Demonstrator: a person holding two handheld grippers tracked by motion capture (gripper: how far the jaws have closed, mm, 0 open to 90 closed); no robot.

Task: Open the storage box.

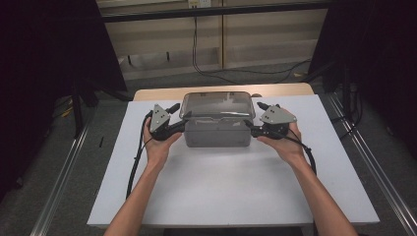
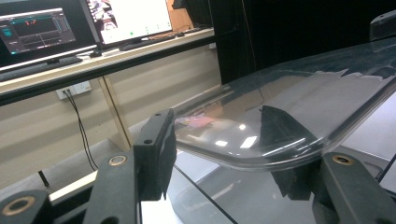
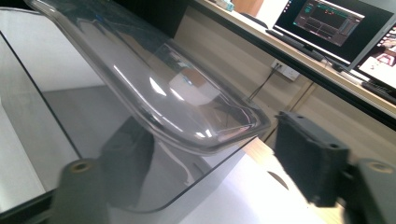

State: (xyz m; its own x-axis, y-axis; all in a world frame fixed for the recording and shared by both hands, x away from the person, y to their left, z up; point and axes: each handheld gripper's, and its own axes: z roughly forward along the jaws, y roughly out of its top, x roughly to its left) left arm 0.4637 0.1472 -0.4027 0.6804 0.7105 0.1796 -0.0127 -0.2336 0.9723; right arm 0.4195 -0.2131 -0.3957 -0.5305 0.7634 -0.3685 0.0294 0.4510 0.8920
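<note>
near the far edge of the white table (image 1: pixel 221 196), the clear lid (image 1: pixel 217 104) lies long-axis across on the grey box (image 1: pixel 216 135), its short ends between the open left gripper (image 1: pixel 178 127) and open right gripper (image 1: pixel 250 126).

A lab recording bay: monitors (image 2: pixel 70 23) on a bench, black curtains (image 1: pixel 54 44), floor rails (image 1: pixel 64 177).
</note>
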